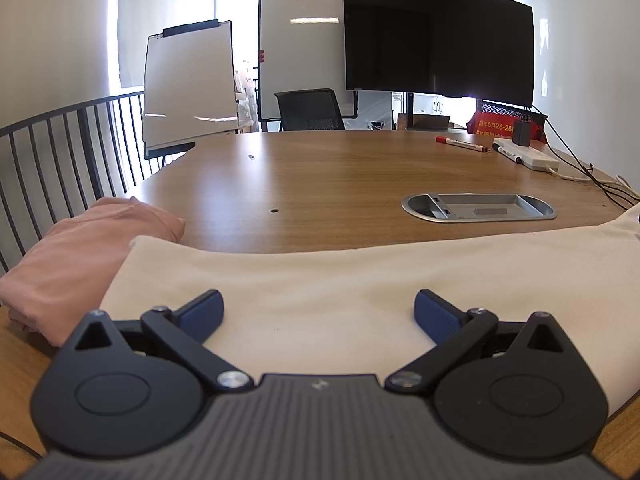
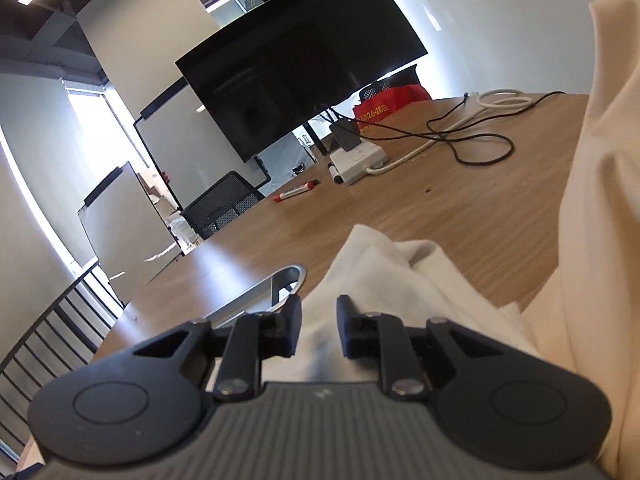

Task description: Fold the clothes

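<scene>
A cream garment (image 1: 360,276) lies spread across the near part of the wooden table (image 1: 320,176). My left gripper (image 1: 319,314) hovers over it, jaws wide open, with nothing pinched between the blue pads. A folded pink garment (image 1: 80,248) sits at its left, partly under the cream edge. In the right wrist view, which is rolled to one side, my right gripper (image 2: 319,330) has its jaws drawn narrow on a bunched fold of white cloth (image 2: 380,264) that fills the gap. A tall sweep of cream garment (image 2: 592,240) rises along the right side.
A metal cable hatch (image 1: 478,208) is set into the table past the cloth. A red marker (image 1: 460,145), a white power strip (image 1: 528,156) and cables (image 2: 472,136) lie at the far right. A black railing (image 1: 60,152) runs along the left; a monitor (image 1: 436,36), whiteboards and a chair stand behind.
</scene>
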`<state>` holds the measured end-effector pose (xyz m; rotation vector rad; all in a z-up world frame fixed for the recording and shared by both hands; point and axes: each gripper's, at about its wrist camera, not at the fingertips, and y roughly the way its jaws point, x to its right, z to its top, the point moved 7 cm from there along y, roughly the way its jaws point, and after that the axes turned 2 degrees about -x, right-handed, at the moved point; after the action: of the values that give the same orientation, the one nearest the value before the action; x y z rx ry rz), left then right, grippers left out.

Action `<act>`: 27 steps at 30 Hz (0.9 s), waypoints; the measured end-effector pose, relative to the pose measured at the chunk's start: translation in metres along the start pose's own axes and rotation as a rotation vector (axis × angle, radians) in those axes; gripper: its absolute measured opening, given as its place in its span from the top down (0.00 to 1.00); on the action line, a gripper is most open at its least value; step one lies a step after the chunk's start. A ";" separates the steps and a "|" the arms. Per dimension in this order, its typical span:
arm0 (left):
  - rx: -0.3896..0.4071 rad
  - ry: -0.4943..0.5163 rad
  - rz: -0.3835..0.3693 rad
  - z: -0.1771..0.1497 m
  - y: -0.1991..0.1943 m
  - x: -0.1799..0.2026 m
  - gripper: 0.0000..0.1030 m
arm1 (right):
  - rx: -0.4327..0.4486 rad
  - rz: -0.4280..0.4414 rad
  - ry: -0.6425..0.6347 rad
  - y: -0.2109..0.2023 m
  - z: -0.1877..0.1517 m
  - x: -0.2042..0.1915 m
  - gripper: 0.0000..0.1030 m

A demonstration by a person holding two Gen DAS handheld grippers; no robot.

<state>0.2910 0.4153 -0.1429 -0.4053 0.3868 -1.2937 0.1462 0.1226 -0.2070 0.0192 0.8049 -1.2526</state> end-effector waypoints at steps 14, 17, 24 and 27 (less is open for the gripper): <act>-0.007 -0.168 0.031 0.010 0.006 -0.045 0.00 | 0.064 -0.045 0.021 0.017 0.027 0.019 0.71; -0.016 -0.133 0.052 0.008 0.007 -0.040 0.00 | 0.073 -0.023 0.066 0.017 0.034 0.025 0.66; -0.006 -0.073 0.080 0.004 0.006 -0.036 0.00 | 0.119 0.091 0.116 -0.025 0.044 0.009 0.37; -0.008 -0.083 0.076 0.004 0.006 -0.038 0.00 | 0.047 0.196 0.125 -0.054 0.033 0.002 0.20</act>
<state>0.2890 0.4542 -0.1401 -0.4453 0.3345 -1.1977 0.1181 0.0879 -0.1616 0.2115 0.8600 -1.0917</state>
